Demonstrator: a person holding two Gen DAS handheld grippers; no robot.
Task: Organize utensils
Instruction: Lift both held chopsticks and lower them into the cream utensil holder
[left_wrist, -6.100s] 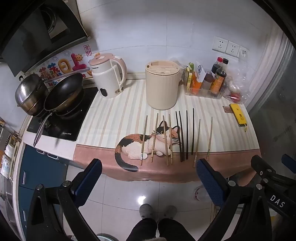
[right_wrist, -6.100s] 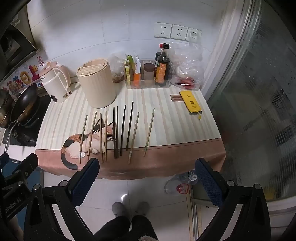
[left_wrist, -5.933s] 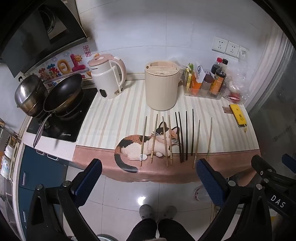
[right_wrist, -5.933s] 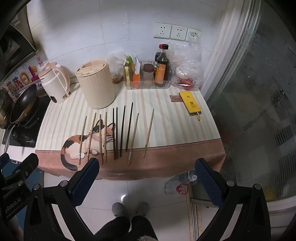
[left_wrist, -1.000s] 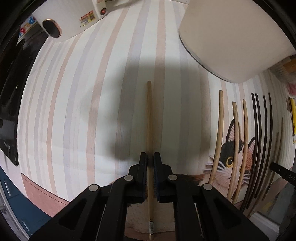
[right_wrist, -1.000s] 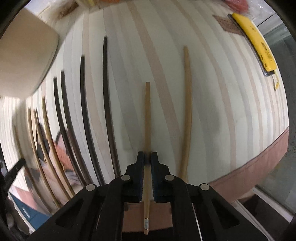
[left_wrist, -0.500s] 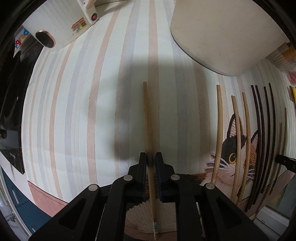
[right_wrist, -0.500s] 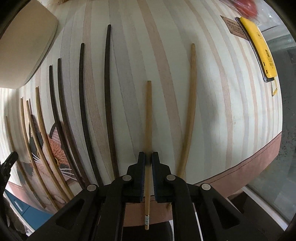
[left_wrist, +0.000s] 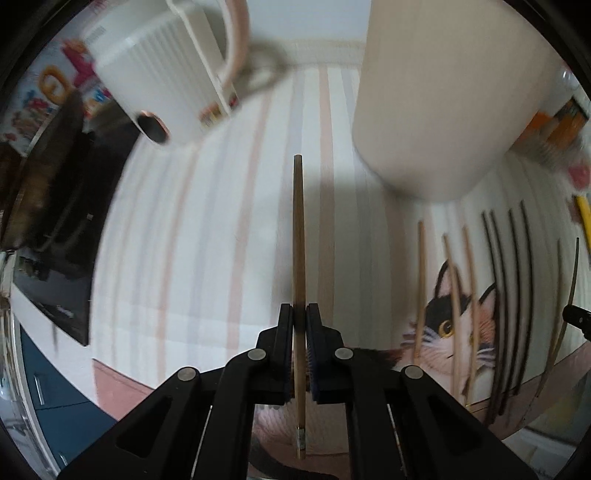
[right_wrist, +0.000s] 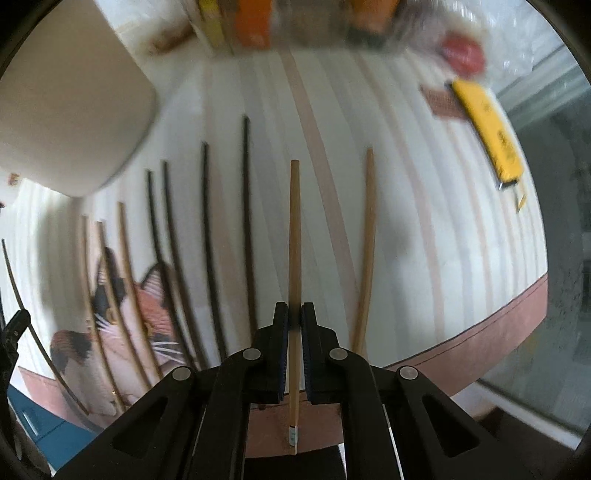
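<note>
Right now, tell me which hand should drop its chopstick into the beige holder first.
Left, probably. The left gripper is shut on a chopstick whose tip sits close beside the beige holder. The right gripper also holds one, but the holder lies far off to its left.

left claw (left_wrist: 299, 319) clamped on a chopstick (left_wrist: 298, 236), right claw (right_wrist: 291, 317) clamped on another chopstick (right_wrist: 294, 236)

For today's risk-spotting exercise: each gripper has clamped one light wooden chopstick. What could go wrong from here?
1. Left gripper grips its light wooden chopstick toward one end, so it may pivot or slip.
2. Its far tip could knock the tall beige cylindrical holder.
3. Right gripper might nudge the neighbouring wooden chopstick.
</note>
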